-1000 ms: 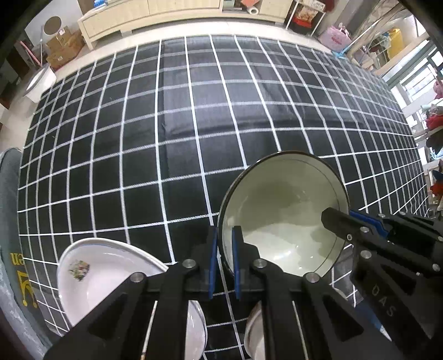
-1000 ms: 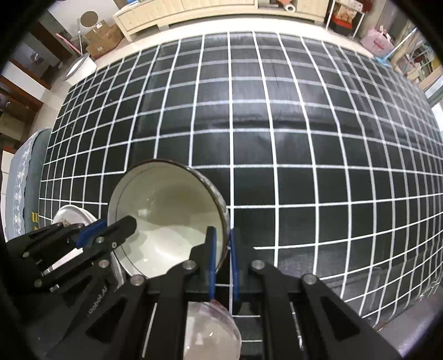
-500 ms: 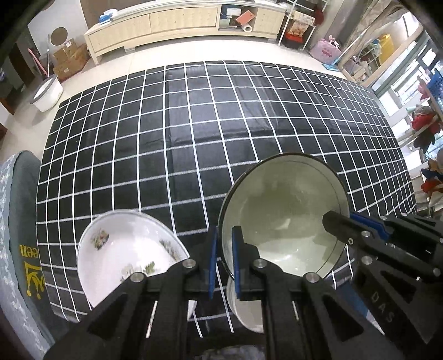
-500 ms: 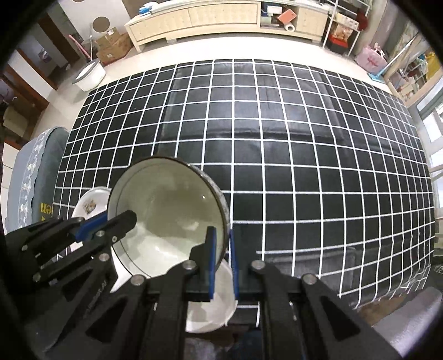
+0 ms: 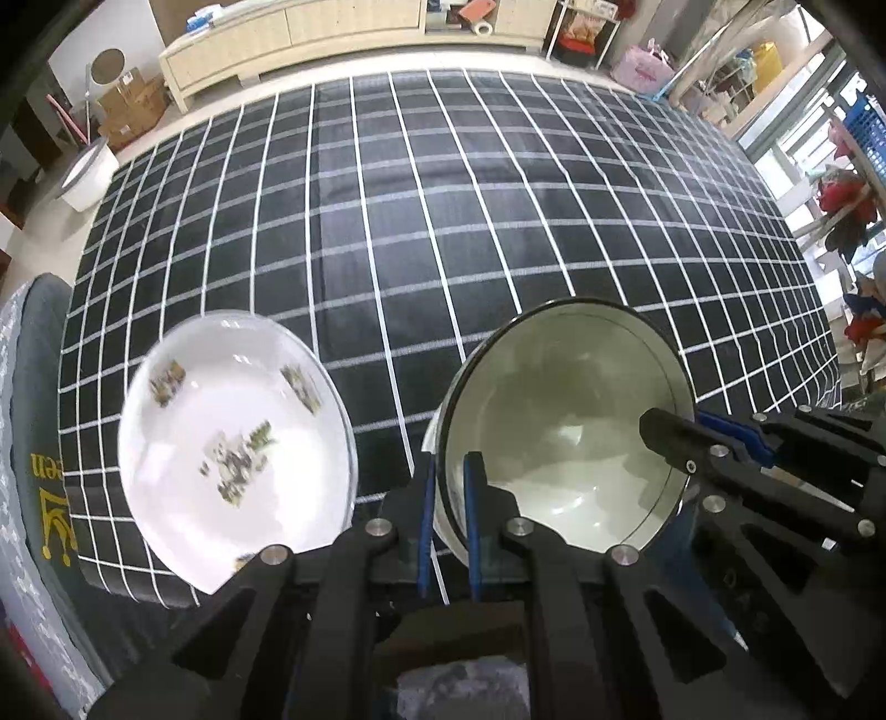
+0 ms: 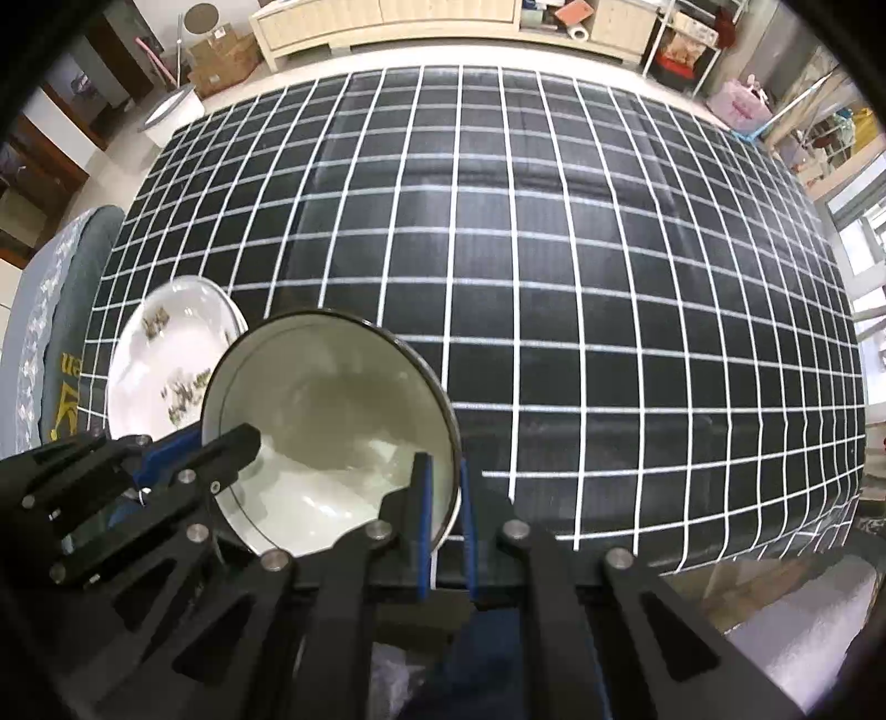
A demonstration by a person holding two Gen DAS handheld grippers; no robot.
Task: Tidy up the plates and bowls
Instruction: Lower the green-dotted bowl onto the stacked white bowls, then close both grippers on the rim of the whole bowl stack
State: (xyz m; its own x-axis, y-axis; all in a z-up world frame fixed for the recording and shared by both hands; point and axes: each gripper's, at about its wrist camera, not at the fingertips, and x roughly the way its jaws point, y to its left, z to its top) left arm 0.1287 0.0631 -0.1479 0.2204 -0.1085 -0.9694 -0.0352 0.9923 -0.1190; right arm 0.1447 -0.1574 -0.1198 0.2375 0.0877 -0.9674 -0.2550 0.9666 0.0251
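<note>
A white bowl with a dark rim [image 5: 565, 421] is held in the air over the near edge of the table, gripped on both sides. My left gripper [image 5: 447, 487] is shut on its left rim. My right gripper [image 6: 443, 493] is shut on its right rim; the bowl also shows in the right wrist view [image 6: 326, 421]. A white plate with a flower pattern [image 5: 232, 443] lies on the black checked tablecloth at the near left, also in the right wrist view [image 6: 160, 354].
The black tablecloth with white grid lines [image 5: 443, 221] covers the whole table. A grey cushioned seat [image 5: 33, 443] stands at the table's left edge. A long cream cabinet [image 5: 332, 33] and clutter stand on the floor beyond the far edge.
Both grippers have risen and pulled back with the bowl. A second white bowl that showed under the held one is out of sight. More of the patterned plate shows.
</note>
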